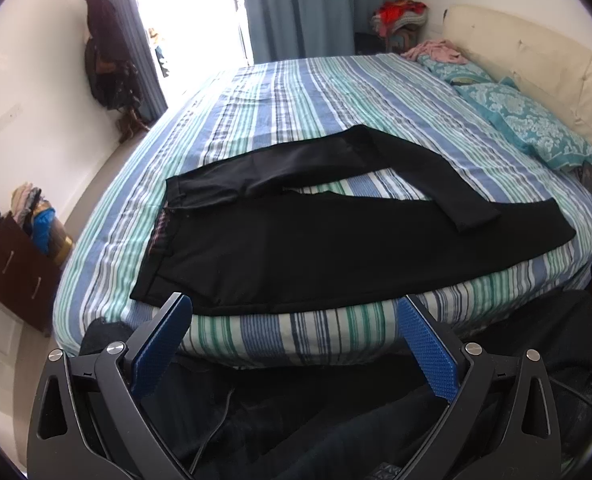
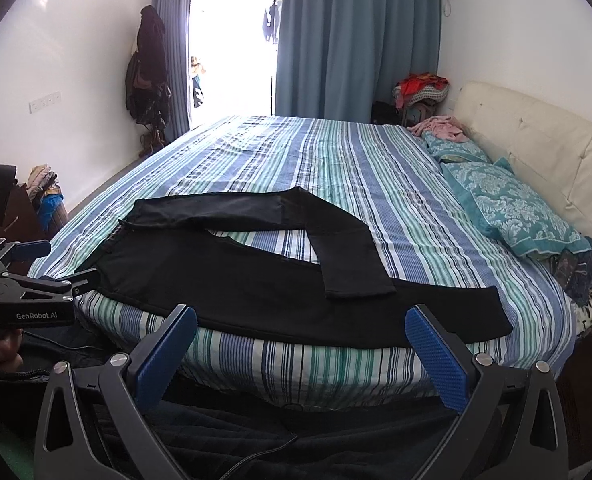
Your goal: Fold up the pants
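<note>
Black pants (image 1: 296, 248) lie spread on the striped bed (image 1: 296, 100), waistband at the left. The near leg runs flat along the bed's front edge. The far leg bends back and its cuff rests on the near leg. They also show in the right wrist view (image 2: 255, 284). My left gripper (image 1: 293, 308) is open and empty, just short of the bed's front edge by the waist end. My right gripper (image 2: 300, 320) is open and empty, in front of the near leg. The left gripper also shows at the left of the right wrist view (image 2: 51, 264).
Teal patterned pillows (image 2: 512, 204) and a cream headboard (image 2: 536, 152) line the bed's right side. A pink garment (image 2: 440, 126) lies at the far right corner. A brown drawer unit (image 1: 15, 268) with clothes stands left of the bed. Dark fabric and a cable (image 2: 255, 456) lie below the grippers.
</note>
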Available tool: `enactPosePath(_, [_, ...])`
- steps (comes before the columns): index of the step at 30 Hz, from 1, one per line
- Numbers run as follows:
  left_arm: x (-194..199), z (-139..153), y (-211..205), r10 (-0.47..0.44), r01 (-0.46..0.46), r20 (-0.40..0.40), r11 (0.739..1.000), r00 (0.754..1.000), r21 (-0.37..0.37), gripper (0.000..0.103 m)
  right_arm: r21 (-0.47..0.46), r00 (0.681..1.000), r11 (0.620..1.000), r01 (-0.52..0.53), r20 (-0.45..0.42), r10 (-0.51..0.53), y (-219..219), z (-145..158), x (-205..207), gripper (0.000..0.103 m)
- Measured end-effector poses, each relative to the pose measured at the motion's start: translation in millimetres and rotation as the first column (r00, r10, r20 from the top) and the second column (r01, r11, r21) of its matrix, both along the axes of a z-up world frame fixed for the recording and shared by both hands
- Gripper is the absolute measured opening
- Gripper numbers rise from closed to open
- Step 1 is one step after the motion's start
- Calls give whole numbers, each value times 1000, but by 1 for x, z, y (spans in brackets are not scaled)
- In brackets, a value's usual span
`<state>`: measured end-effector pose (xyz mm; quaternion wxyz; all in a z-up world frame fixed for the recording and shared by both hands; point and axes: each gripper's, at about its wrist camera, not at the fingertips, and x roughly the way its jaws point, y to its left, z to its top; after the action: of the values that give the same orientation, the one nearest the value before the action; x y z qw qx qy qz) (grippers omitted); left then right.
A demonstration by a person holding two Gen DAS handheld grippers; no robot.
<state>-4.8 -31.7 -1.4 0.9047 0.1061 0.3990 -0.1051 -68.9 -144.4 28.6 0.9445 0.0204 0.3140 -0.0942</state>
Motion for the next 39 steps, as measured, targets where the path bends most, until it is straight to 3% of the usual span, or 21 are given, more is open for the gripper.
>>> enactPosePath(6, [9, -1, 6, 34, -34, -8, 999, 999, 8, 102, -149, 998, 987, -61, -31, 57, -25, -34, 48, 103])
enactPosePath(9, [16, 3, 13, 62, -62, 0, 998, 998, -13, 102, -105, 996, 991, -86, -44, 82, -60, -44, 72, 102])
enactPosePath(11, [23, 5, 16, 85, -85, -5, 996, 996, -33, 102, -74, 987, 990, -120, -116, 111, -78, -59, 92, 100])
enactPosePath(14, [33, 5, 16, 105, -107, -26, 993, 994, -51, 102, -67, 956, 976, -208, -227, 188, -84, -91, 116, 87])
enactPosePath(17, [37, 2, 11, 100, -102, -46, 994, 994, -47, 102, -82, 924, 954, -287, -288, 253, -80, -122, 133, 82])
enactPosePath(21, [35, -6, 2, 75, -76, -66, 997, 995, -8, 102, -79, 904, 958, -275, -361, 230, -97, -160, 160, 63])
enactPosePath(25, [36, -11, -1, 75, -74, -81, 997, 994, 14, 102, -72, 869, 943, -324, -415, 267, -97, -192, 183, 63])
enactPosePath(28, [40, -16, 3, 89, -89, -102, 996, 991, 11, 102, -97, 872, 939, -330, -413, 264, -96, -208, 195, 63])
enactPosePath(29, [42, -18, 4, 94, -93, -113, 996, 989, 13, 102, -98, 884, 945, -311, -396, 250, -101, -210, 199, 60])
enactPosePath(32, [46, -24, 4, 104, -101, -134, 995, 986, 29, 102, -97, 904, 968, -233, -389, 179, -116, -205, 210, 15])
enactPosePath(36, [51, -31, 4, 109, -103, -140, 993, 984, 49, 102, -177, 938, 965, -192, -321, 128, -134, -160, 211, 13])
enactPosePath(39, [61, -41, -2, 93, -85, -171, 995, 981, 53, 102, -284, 956, 944, -166, -283, 83, -165, -117, 238, 13])
